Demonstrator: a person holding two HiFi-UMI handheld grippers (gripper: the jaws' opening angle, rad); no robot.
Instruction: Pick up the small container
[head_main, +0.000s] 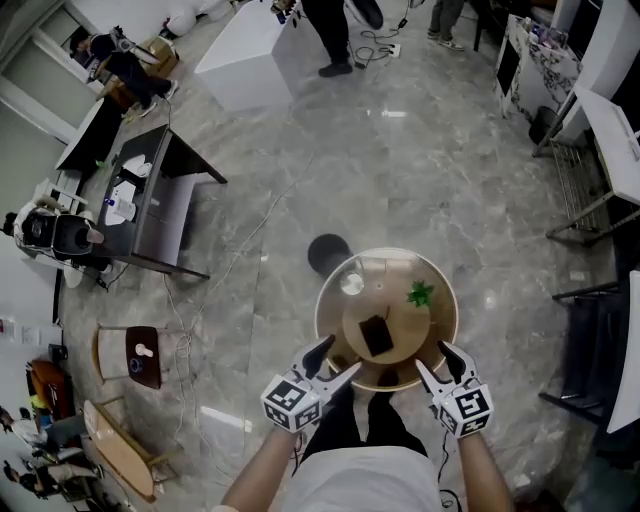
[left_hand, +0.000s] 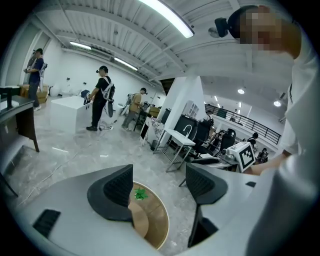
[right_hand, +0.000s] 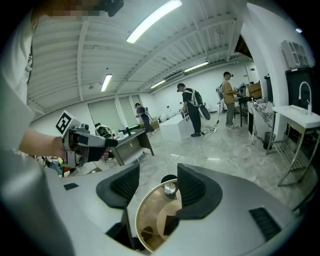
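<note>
A round wooden table (head_main: 333, 300) stands just in front of me. On it lie a small dark square container (head_main: 376, 335), a small clear glass bowl (head_main: 351, 283) and a green sprig (head_main: 420, 293). My left gripper (head_main: 336, 359) hovers over the table's near left edge, open and empty. My right gripper (head_main: 434, 360) hovers over the near right edge, also open and empty. In the right gripper view the right gripper (right_hand: 155, 186) frames the glass bowl (right_hand: 170, 188), with the dark container (right_hand: 170, 223) lower down. In the left gripper view the left gripper (left_hand: 161, 187) has the green sprig (left_hand: 140, 194) beyond its jaws.
A black round object (head_main: 329, 252) sits on the marble floor behind the table. A dark desk (head_main: 150, 200) stands at the left, a white block (head_main: 245, 60) farther back, a metal rack (head_main: 590, 190) at the right. People stand in the background.
</note>
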